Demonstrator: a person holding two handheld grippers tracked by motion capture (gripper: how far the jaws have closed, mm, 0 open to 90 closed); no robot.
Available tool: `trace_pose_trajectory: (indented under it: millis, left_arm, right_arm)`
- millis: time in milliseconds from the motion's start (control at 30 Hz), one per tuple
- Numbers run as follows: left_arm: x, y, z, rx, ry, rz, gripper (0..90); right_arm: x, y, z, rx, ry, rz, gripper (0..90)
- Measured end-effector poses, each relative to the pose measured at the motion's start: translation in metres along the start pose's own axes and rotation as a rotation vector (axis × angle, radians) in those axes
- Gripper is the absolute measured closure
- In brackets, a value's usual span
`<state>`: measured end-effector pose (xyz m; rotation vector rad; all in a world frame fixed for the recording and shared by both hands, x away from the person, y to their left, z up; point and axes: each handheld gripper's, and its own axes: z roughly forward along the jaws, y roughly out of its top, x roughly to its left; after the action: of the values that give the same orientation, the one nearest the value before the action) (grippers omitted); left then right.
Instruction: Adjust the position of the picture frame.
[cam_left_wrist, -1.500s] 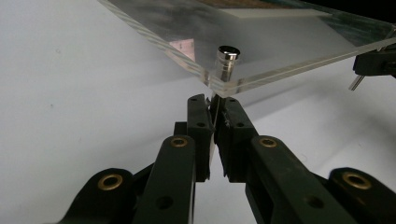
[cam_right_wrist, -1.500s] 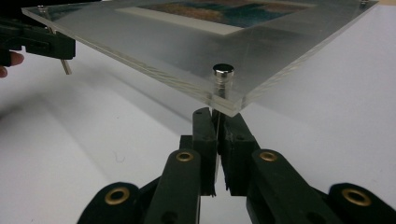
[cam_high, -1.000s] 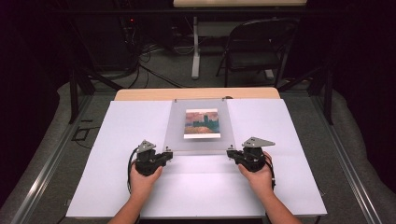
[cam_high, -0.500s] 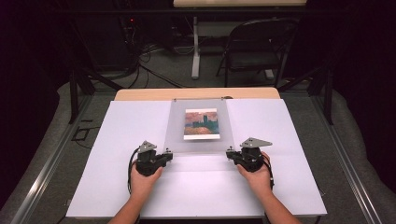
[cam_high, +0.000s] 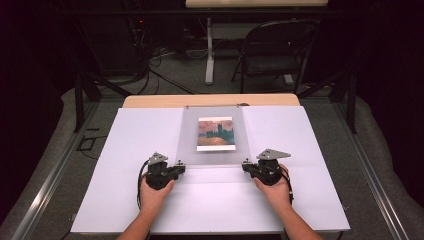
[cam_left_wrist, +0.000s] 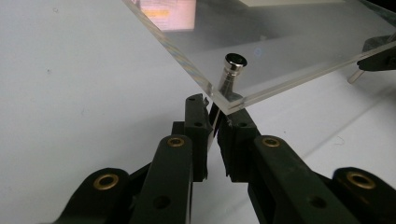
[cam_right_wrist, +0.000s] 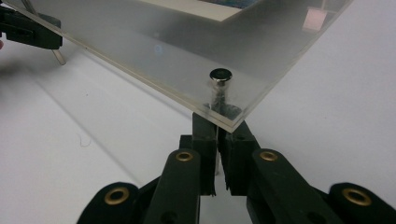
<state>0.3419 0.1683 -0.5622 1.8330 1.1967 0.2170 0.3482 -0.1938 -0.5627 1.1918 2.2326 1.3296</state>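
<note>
A clear acrylic panel (cam_high: 186, 135) with a small painted picture (cam_high: 215, 133) under it lies on the white table sheet (cam_high: 125, 150), its near edge raised. A metal standoff pin (cam_left_wrist: 231, 70) passes through the panel's near left corner. My left gripper (cam_left_wrist: 215, 116) is shut on its stem below the panel. At the near right corner, my right gripper (cam_right_wrist: 217, 128) is shut on the stem of the other standoff pin (cam_right_wrist: 220, 74). In the high view the left gripper (cam_high: 182, 167) and right gripper (cam_high: 246, 166) point inward at those corners.
The white sheet covers most of the table, and a wooden strip (cam_high: 210, 100) shows at the back. A folding chair (cam_high: 272, 55) and floor cables (cam_high: 165, 75) lie beyond the table. Bare sheet spreads to both sides and in front of the hands.
</note>
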Motion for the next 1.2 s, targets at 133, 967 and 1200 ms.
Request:
trace_pose_trajectory:
  millis: [133,967,1200]
  left_arm:
    - [-0.001,0.0,0.0,-0.003,0.006,0.005,81.1]
    - [-0.015,-0.006,-0.008,-0.044,0.042,0.127,37.8]
    - [-0.014,-0.005,-0.012,-0.04,0.033,0.131,37.7]
  right_arm:
    - [0.0,0.0,0.0,0.002,-0.002,-0.001,84.8]
    - [0.015,-0.002,-0.008,0.031,-0.044,-0.08,33.3]
    - [0.014,-0.001,-0.012,0.037,-0.042,-0.082,33.3]
